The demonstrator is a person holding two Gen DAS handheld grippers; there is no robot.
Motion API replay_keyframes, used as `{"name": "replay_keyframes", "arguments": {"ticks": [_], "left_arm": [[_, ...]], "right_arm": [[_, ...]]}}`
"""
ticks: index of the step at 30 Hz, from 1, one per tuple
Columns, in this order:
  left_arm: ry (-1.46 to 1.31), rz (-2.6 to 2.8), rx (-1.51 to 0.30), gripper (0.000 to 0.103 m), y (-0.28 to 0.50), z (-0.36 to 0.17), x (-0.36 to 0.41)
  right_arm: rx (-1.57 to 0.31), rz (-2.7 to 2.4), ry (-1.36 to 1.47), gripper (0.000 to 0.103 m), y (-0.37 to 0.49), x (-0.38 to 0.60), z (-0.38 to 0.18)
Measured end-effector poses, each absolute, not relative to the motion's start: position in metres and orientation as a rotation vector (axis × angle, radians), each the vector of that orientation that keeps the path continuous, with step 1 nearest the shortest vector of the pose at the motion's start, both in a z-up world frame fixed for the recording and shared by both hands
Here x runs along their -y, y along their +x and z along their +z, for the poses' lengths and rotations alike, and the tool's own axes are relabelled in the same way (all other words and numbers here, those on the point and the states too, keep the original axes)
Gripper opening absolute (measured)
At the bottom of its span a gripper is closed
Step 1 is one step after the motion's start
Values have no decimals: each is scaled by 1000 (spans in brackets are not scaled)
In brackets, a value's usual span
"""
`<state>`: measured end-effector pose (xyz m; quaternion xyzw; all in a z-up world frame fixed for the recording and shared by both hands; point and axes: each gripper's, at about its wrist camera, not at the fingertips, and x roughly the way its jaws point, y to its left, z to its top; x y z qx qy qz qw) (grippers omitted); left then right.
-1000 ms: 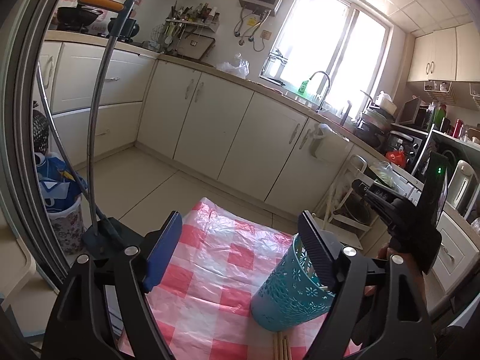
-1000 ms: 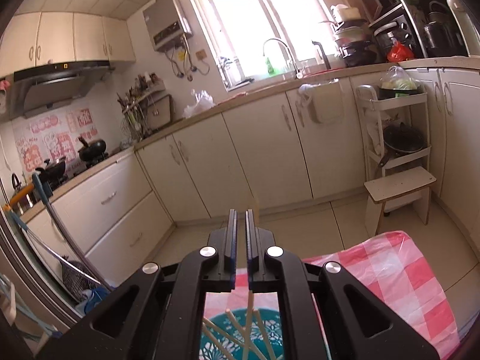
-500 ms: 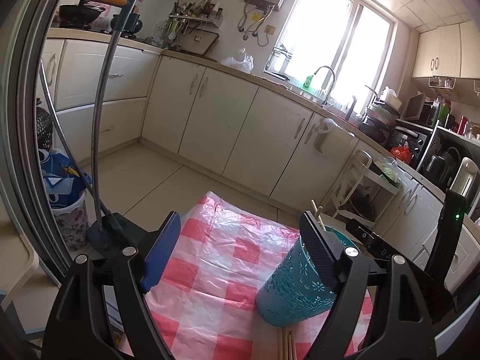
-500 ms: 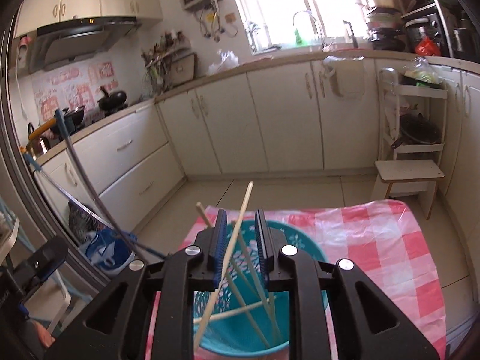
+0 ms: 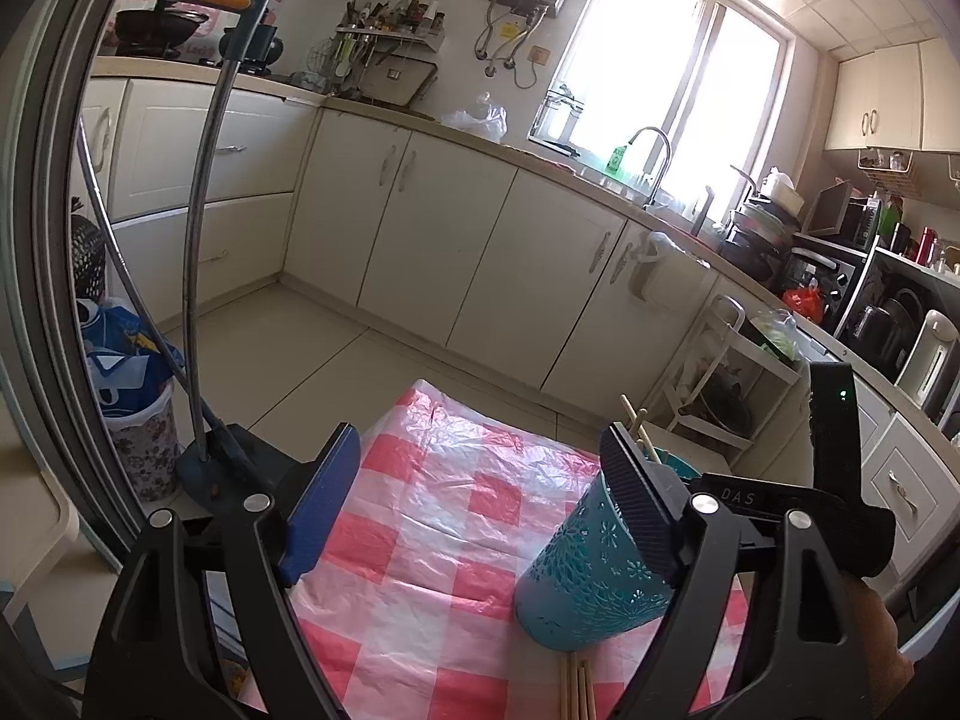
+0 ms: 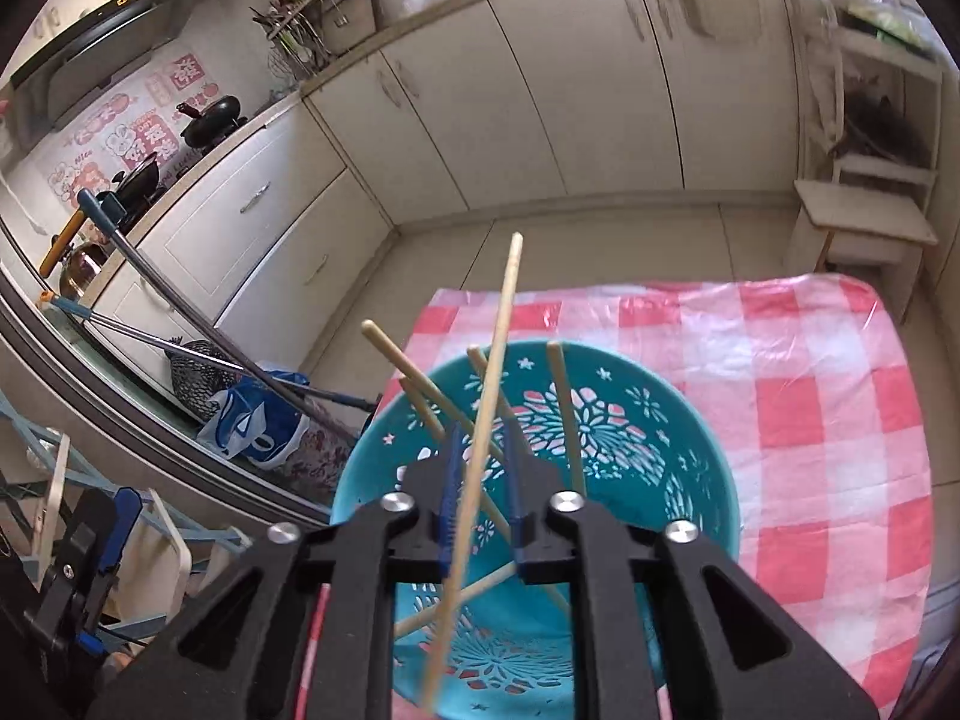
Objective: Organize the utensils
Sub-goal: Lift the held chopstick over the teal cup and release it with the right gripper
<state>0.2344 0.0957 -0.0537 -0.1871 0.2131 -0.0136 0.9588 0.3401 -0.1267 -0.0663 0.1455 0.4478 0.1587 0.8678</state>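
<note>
Teal plastic, pierced with flower and star cut-outs, forms the round holder, seen from above in the right wrist view. The right gripper hangs over its mouth, jaws narrow and closing, with one pale wooden chopstick running loose up between the ribbed blue pads; neither pad visibly presses it. Four or so more chopsticks lean inside the holder, crossing each other, round-ended and smooth.

Only the left wrist view shows the holder's outside: a tall cylinder standing on the glossy, wrinkled pink-and-white check cloth, with a few more sticks lying flat on the cloth just in front of its base. The left gripper has its fingers wide apart with nothing between them; the holder sits partly behind its right-hand finger. That view also shows the right gripper's black body over the holder.

Beyond the cloth lie pale floor tiles, cream cabinets and a bright window. The right view alone shows a small white step stool.
</note>
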Motion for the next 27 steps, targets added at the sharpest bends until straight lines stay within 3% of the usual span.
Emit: {"name": "replay_keyframes", "arguments": {"ticks": [5, 11, 20, 22, 24, 27], "left_arm": [[-386, -26, -436, 78, 234, -55, -96], [-374, -32, -442, 79, 235, -57, -91], [-379, -39, -444, 79, 235, -55, -92], [-378, -41, -448, 79, 236, -56, -92], [-377, -41, -448, 79, 236, -56, -92], [-377, -41, -447, 79, 236, -56, -92]], "right_arm": [[-891, 332, 313, 6, 336, 132, -66], [-682, 318, 296, 6, 325, 129, -59], [-781, 242, 102, 7, 329, 106, -83], [-790, 242, 71, 12, 326, 102, -84], [-791, 243, 64, 24, 321, 102, -83], [-771, 245, 57, 29, 314, 103, -78]]}}
